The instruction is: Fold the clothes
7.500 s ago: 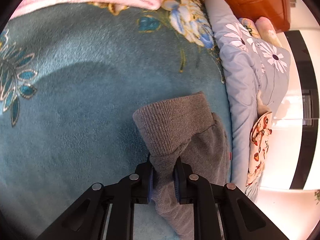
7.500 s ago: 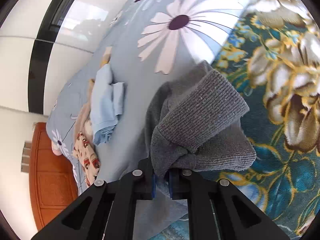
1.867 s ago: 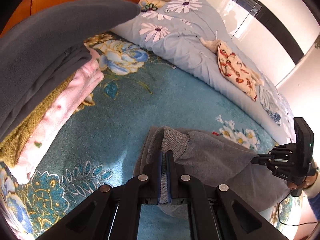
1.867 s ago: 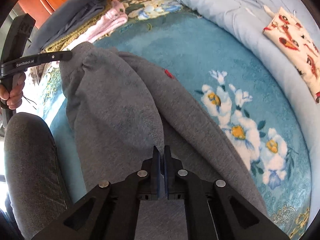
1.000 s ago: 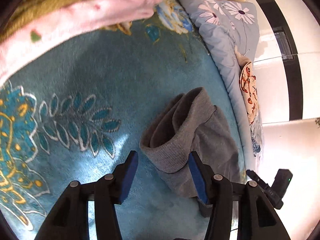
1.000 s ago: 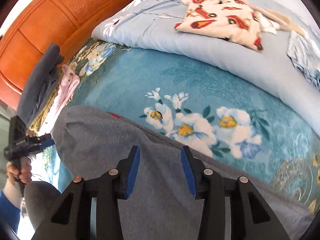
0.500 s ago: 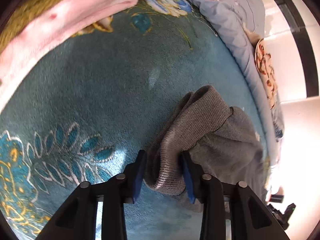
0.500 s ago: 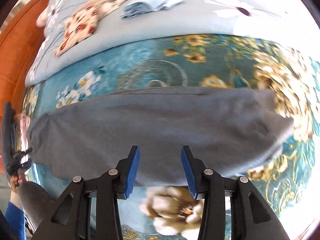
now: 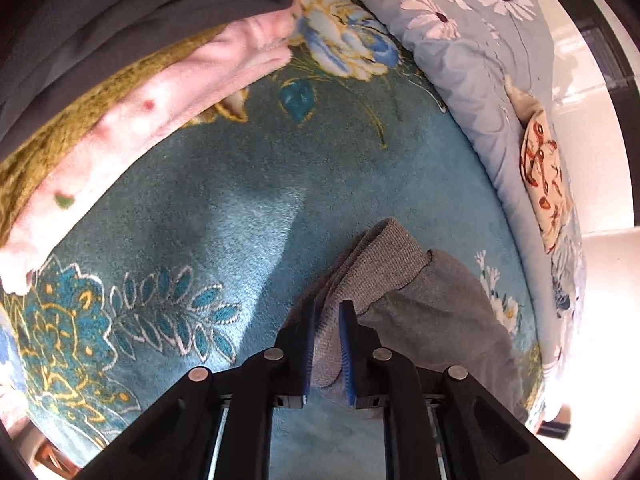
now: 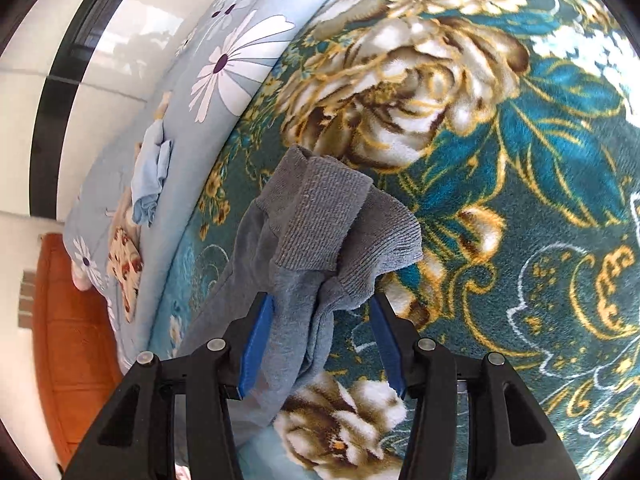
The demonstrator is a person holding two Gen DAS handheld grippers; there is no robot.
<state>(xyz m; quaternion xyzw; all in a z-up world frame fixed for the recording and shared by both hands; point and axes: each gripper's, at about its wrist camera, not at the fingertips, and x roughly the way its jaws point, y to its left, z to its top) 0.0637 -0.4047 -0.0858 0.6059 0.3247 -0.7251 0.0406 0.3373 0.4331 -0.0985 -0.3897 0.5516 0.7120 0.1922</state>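
Note:
Grey sweatpants (image 9: 432, 312) lie on a teal flowered blanket (image 9: 240, 184). My left gripper (image 9: 328, 308) points steeply down, and its jaws are closing with the pads pressed on the ribbed band (image 9: 384, 252), which rises bunched from between them. In the right wrist view the other end shows two ribbed cuffs (image 10: 316, 216) overlapping on the blanket (image 10: 520, 160). My right gripper (image 10: 320, 300) straddles the cloth just below the cuffs. Its jaws are opening and stand wide, with the grey cloth loose between them.
A pile of folded clothes, pink (image 9: 120, 92) under olive and dark grey (image 9: 140, 8), sits at the blanket's far left. A pale blue daisy quilt (image 10: 224, 64) runs along the far edge, carrying a light blue cloth (image 10: 152, 172) and a red-patterned cloth (image 10: 124, 264). An orange wooden headboard (image 10: 68, 340) stands behind.
The left jaws closed onto the ribbed band and rose a little. The right gripper swept along the sweatpants to the cuff end, rolled, and its jaws widened.

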